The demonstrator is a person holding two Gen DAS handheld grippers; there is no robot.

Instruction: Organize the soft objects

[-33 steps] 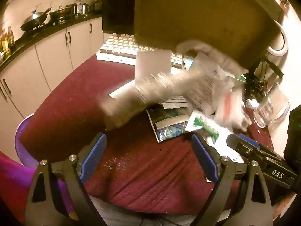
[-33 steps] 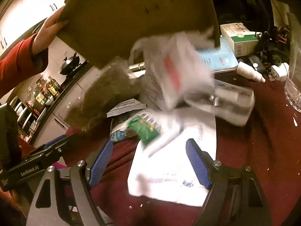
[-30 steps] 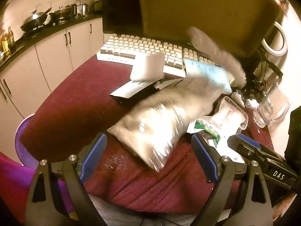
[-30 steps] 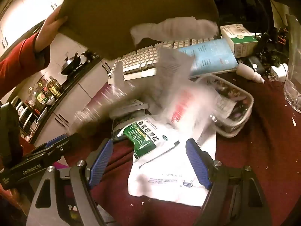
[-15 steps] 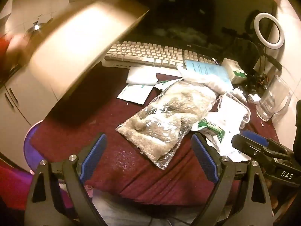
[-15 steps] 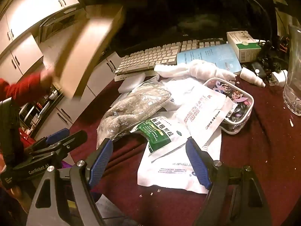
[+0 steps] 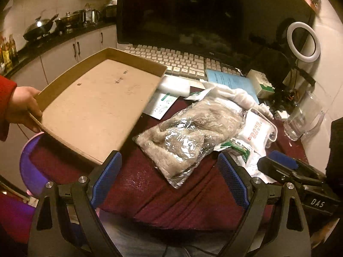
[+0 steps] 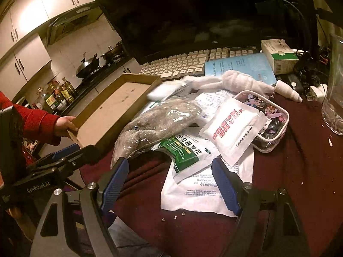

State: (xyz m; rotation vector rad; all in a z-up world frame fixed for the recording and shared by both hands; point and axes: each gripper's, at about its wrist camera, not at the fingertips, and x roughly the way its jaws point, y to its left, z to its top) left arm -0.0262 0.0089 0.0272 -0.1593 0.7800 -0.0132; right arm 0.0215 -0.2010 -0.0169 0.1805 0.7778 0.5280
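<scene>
A heap of soft packs lies on the dark red tablecloth [image 7: 171, 197]. A clear bag of grey fluffy stuff [image 7: 188, 135] [image 8: 156, 126] lies in the middle. Beside it are a green and white sachet [image 8: 186, 154], a white gloves pack [image 8: 233, 126], a cartoon pouch [image 8: 270, 115], a large white flat pack [image 8: 203, 192] and a white cloth [image 8: 235, 81]. A hand in a red sleeve [image 7: 19, 109] holds an empty cardboard tray [image 7: 96, 105] at the left. My left gripper [image 7: 169, 175] and right gripper [image 8: 169, 180] are both open and empty, short of the heap.
A keyboard [image 7: 171, 60] and a dark monitor [image 7: 214, 15] stand at the back. A glass jug [image 7: 304, 117], a ring light [image 7: 303, 41], a small carton [image 8: 278, 55] and cables are at the right. A purple stool [image 7: 32, 167] is at the lower left.
The tray was upside down above the table and tipped the packs out. They have landed in a heap, and the hand has turned the tray upright at the left. Both grippers stayed open.
</scene>
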